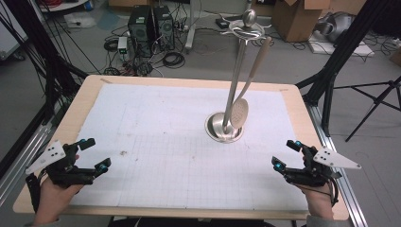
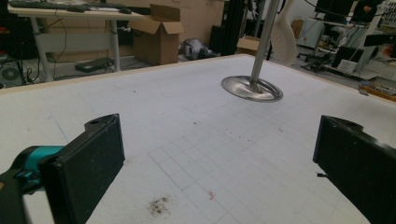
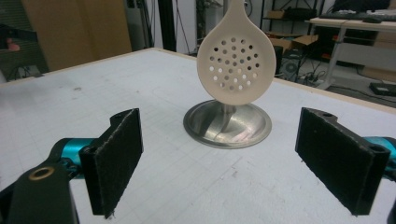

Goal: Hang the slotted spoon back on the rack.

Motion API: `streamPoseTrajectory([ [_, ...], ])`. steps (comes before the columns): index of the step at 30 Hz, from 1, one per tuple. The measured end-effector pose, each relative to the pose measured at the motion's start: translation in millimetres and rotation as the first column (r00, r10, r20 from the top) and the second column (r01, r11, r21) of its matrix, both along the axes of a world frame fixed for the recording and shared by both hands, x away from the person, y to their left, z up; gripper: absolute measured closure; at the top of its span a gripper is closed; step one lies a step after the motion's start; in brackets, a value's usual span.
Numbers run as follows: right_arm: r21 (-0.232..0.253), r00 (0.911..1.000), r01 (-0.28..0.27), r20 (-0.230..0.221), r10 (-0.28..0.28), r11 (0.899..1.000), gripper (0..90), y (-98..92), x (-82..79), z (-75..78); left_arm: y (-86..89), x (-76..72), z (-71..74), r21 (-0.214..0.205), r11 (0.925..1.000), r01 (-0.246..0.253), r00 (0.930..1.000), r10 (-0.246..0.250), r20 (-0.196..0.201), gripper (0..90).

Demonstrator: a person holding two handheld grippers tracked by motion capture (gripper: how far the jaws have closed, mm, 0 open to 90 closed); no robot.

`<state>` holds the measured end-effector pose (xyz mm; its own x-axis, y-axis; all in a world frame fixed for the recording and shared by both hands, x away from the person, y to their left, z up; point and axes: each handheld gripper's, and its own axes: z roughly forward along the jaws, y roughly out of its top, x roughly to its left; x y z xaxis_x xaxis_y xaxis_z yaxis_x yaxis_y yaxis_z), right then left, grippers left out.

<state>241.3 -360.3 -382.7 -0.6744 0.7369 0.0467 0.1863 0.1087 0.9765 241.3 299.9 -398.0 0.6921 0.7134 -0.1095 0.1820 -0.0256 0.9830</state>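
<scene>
high view: a cream perforated skimmer hangs from a polished steel utensil stand on the gridded white mat; left gripper and right gripper gape empty, rough black pads apart.

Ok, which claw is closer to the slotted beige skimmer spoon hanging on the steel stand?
Right. The right claw sits just right of and nearer the person than the slotted beige skimmer spoon; the left claw is far across the table to its left. Both open.

It was a lab or workshop: computer towers and tangled cables sat on the far floor, cardboard boxes far right, black tripod legs beside the table.
</scene>
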Motion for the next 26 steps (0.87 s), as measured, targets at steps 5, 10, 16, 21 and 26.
streamPoseTrajectory([
  [5, 0.060, 0.9986, 0.045, 0.026, -0.046, 0.997, 14.3, -2.8, -7.4, -9.6, 0.9, 1.5, -1.8, 0.005, 1.0000, -0.001, 1.0000, 0.001, -0.002, 2.3],
  [10, 0.067, 0.9971, 0.068, 0.029, -0.070, 0.995, 14.3, -4.4, -12.5, -16.1, 1.7, 3.0, -6.0, 0.007, 0.9999, -0.014, 0.9999, 0.014, -0.007, 2.3],
  [16, 0.029, 0.9944, 0.104, 0.020, -0.104, 0.994, 14.3, -5.1, -16.4, -21.2, 3.5, 4.4, -9.5, 0.008, 0.9996, -0.029, 0.9996, 0.029, -0.005, 2.3],
  [21, 0.005, 0.9862, 0.165, 0.009, -0.165, 0.986, 14.3, -9.1, -19.6, -24.3, 5.4, 5.5, -13.2, 0.008, 0.9986, -0.051, 0.9986, 0.052, -0.009, 2.3],
  [26, 0.007, 0.9845, 0.175, -0.011, -0.175, 0.984, 14.3, -13.1, -21.1, -28.5, 1.7, 8.0, -18.0, 0.028, 0.9975, -0.065, 0.9974, 0.066, -0.028, 2.3],
])
